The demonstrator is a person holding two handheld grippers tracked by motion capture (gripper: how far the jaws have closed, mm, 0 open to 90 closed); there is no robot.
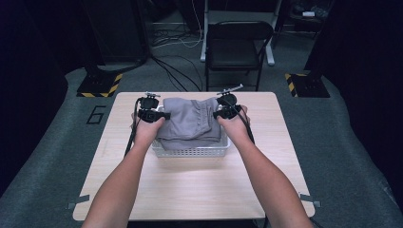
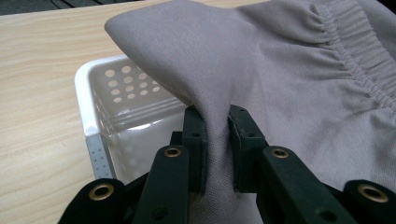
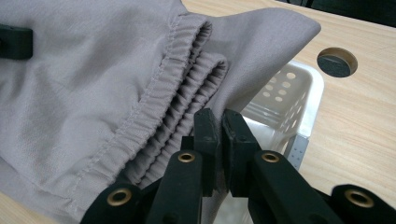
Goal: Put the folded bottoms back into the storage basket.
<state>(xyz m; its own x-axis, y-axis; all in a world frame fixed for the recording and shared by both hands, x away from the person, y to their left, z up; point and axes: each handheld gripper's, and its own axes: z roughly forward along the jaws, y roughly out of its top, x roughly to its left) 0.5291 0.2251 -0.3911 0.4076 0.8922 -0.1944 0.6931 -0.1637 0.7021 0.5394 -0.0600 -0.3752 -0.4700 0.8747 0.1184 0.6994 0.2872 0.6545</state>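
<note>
Grey folded shorts half-lowered into white perforated basket, desk centre; left hand-held gripper at 9 o'clock, right hand-held gripper at 3, both clamped on fabric. Release remains.

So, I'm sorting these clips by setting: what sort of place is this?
Probably a recording studio or lab, not a home. Dark curtains surround a lone wooden table, hazard-striped stand bases sit on the grey floor, and cables trail past a folding chair.
</note>
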